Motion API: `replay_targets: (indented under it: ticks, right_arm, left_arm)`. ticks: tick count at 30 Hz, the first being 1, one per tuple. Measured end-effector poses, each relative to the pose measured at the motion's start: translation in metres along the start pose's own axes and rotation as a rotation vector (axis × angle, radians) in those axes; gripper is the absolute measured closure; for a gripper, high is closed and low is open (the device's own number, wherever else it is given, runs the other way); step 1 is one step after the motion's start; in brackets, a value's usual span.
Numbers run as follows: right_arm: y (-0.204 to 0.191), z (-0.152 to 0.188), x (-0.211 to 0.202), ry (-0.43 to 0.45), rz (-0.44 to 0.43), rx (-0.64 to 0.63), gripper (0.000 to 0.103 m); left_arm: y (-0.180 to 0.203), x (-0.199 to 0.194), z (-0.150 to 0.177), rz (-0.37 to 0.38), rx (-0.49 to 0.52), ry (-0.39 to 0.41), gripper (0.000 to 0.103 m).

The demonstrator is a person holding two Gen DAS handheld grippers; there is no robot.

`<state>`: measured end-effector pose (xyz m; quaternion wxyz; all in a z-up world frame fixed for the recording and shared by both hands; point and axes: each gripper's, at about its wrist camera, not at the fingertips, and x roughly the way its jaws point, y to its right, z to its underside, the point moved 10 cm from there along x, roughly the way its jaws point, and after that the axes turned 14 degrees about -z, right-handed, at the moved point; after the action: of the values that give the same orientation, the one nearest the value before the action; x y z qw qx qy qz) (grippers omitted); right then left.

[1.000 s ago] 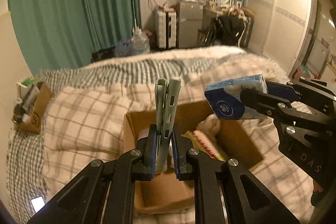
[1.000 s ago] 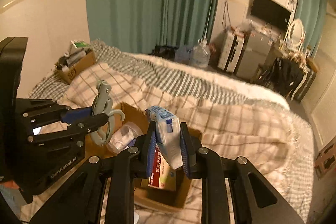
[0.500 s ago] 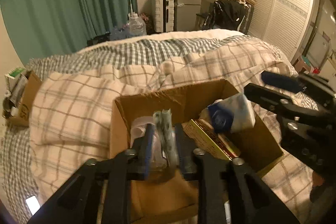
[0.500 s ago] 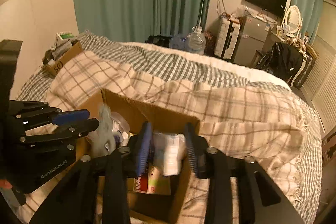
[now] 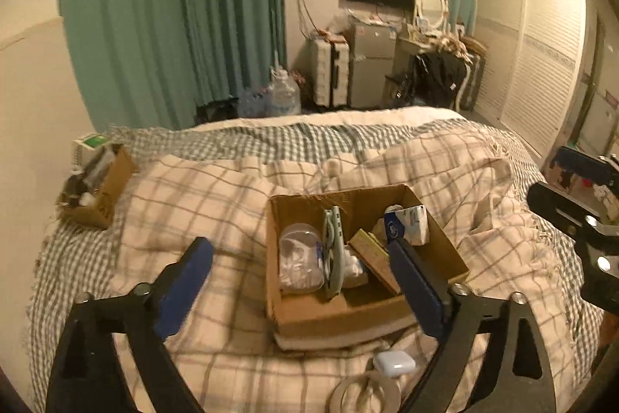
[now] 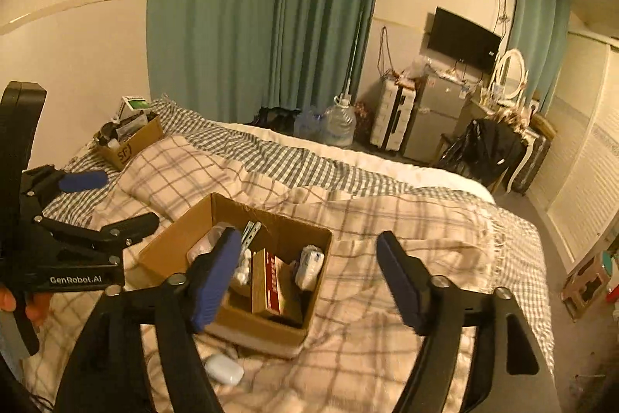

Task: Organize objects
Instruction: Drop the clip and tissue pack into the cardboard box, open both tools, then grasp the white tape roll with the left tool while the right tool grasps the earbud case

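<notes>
An open cardboard box (image 5: 348,308) sits on the checked blanket. Inside it, a grey-green clip (image 5: 333,250) stands beside a clear plastic tub (image 5: 301,258), and a blue-and-white tissue pack (image 5: 406,225) leans by a red-and-yellow carton (image 5: 373,254). My left gripper (image 5: 298,246) hangs above and short of the box, its jaws opening wide with nothing held. In the right wrist view the box (image 6: 263,331) and the tissue pack (image 6: 309,266) lie below my right gripper (image 6: 307,242), whose jaws are also opening on nothing. The left gripper (image 6: 129,200) shows at that view's left edge.
A white earbud case (image 5: 394,362) and a pale ring (image 5: 363,393) lie on the blanket in front of the box. A second cardboard box (image 5: 96,188) full of small items sits at the bed's far left. Curtains, water jugs and furniture stand beyond the bed.
Both grippers lowered their loads into the box and let go: the clip from the left, the tissue pack from the right. Both then pulled back and up with jaws spreading.
</notes>
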<state>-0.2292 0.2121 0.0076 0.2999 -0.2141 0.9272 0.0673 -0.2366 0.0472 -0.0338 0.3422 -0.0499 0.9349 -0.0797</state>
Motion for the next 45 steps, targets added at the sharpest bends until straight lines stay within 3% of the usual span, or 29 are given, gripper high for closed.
replay_targets:
  ticks: [3, 7, 13, 21, 27, 30, 37, 41, 42, 43, 44, 45]
  right_arm:
    - [-0.008, 0.014, -0.017, 0.004, 0.026, -0.007, 0.017]
    - [-0.021, 0.048, -0.02, -0.009, 0.042, -0.021, 0.017]
    - [-0.02, 0.118, 0.008, -0.088, 0.034, 0.031, 0.017]
    - [0.001, 0.183, 0.048, -0.197, 0.067, 0.131, 0.017]
    - [0.005, 0.194, 0.056, -0.219, 0.066, 0.143, 0.017]
    - [0.004, 0.196, 0.057, -0.227, 0.073, 0.14, 0.017]
    - [0.005, 0.199, 0.058, -0.241, 0.077, 0.152, 0.017]
    - [0.004, 0.199, 0.059, -0.247, 0.085, 0.145, 0.017]
    - [0.004, 0.199, 0.059, -0.247, 0.088, 0.143, 0.017]
    - [0.004, 0.199, 0.059, -0.246, 0.089, 0.141, 0.017]
    - [0.004, 0.198, 0.059, -0.245, 0.091, 0.14, 0.017]
    - [0.003, 0.198, 0.059, -0.243, 0.092, 0.136, 0.017]
  left_arm:
    - [-0.004, -0.014, 0.018, -0.013, -0.03, 0.017, 0.0]
    - [0.006, -0.015, 0.054, -0.012, -0.012, -0.001, 0.0]
    - [0.017, 0.01, 0.115, -0.094, 0.017, -0.03, 0.0]
    - [0.03, 0.028, 0.171, -0.05, 0.007, -0.116, 0.0]
    - [0.047, 0.019, 0.182, 0.018, 0.019, -0.114, 0.0]
    - [0.063, 0.023, 0.198, 0.086, 0.062, -0.162, 0.0]
    - [0.09, 0.033, 0.225, 0.06, 0.213, -0.216, 0.0]
    - [0.092, 0.039, 0.228, 0.062, 0.229, -0.23, 0.0]
    - [0.091, 0.041, 0.227, 0.068, 0.226, -0.235, 0.003]
    - [0.09, 0.043, 0.225, 0.071, 0.217, -0.238, 0.016]
    - [0.088, 0.045, 0.224, 0.073, 0.205, -0.241, 0.022]
    - [0.087, 0.045, 0.223, 0.081, 0.197, -0.244, 0.022]
